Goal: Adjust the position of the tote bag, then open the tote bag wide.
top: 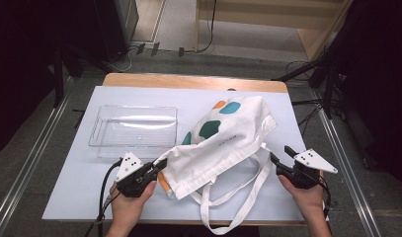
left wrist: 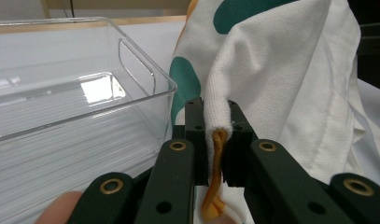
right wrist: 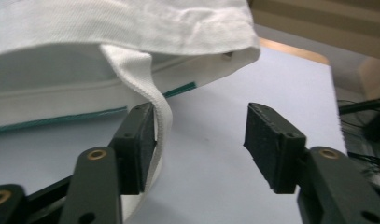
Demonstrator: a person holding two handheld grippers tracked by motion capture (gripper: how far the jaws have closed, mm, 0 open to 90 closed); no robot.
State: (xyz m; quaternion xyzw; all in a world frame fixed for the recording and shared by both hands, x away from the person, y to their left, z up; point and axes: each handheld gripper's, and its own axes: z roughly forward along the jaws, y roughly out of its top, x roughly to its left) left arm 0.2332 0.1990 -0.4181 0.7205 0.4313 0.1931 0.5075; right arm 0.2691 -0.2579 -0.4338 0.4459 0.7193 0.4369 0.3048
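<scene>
Pinching 1 tote bag [top: 223,143], L claw [top: 159,167] clamped on hem; R claw [top: 281,157] apart; 1 clear tray [top: 133,129].

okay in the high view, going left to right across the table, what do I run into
clear plastic tray → left gripper, shut on the rim of the tote bag → white tote bag with teal and orange spots → right gripper, jaws open beside the bag's strap
</scene>
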